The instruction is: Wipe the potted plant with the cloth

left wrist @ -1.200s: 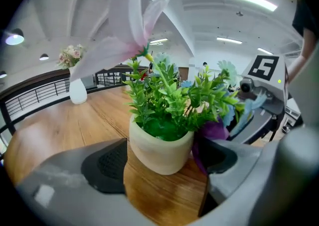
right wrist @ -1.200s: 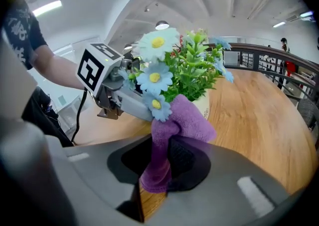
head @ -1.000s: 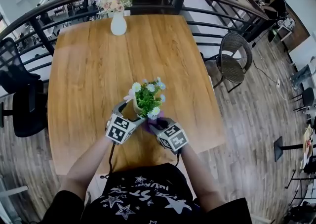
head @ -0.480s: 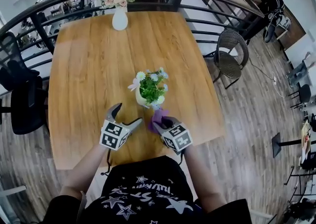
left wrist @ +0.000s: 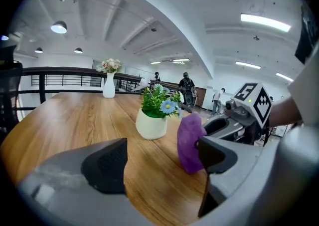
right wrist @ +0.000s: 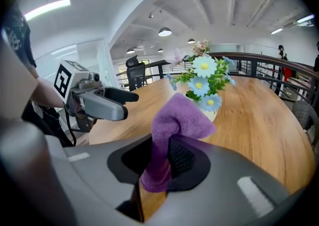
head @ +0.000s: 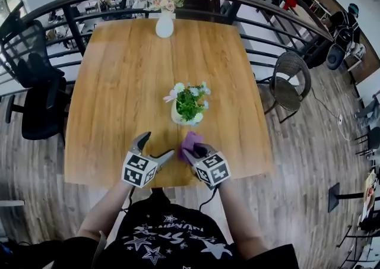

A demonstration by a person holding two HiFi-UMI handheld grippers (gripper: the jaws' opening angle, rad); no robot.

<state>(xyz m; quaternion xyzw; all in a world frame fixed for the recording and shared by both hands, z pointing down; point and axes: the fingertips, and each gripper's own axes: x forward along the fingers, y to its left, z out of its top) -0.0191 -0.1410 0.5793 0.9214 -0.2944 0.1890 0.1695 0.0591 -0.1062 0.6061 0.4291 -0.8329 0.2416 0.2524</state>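
Purple cloth [head: 190,140] pinched tight in fingers of right gripper [head: 193,150], near the potted plant [head: 189,104] but apart from it.
Plant upright on the bench [head: 119,84]; left gripper [head: 158,145] fingers wide apart, empty. Seemingly the approach step; next, carry cloth forward onto pot or leaves.

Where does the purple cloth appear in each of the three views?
Head view: purple cloth lower centre, below the potted plant.
Left gripper view: cloth right of centre, right of the plant.
Right gripper view: cloth centre, between the jaws.
Shared landmark: the potted plant.
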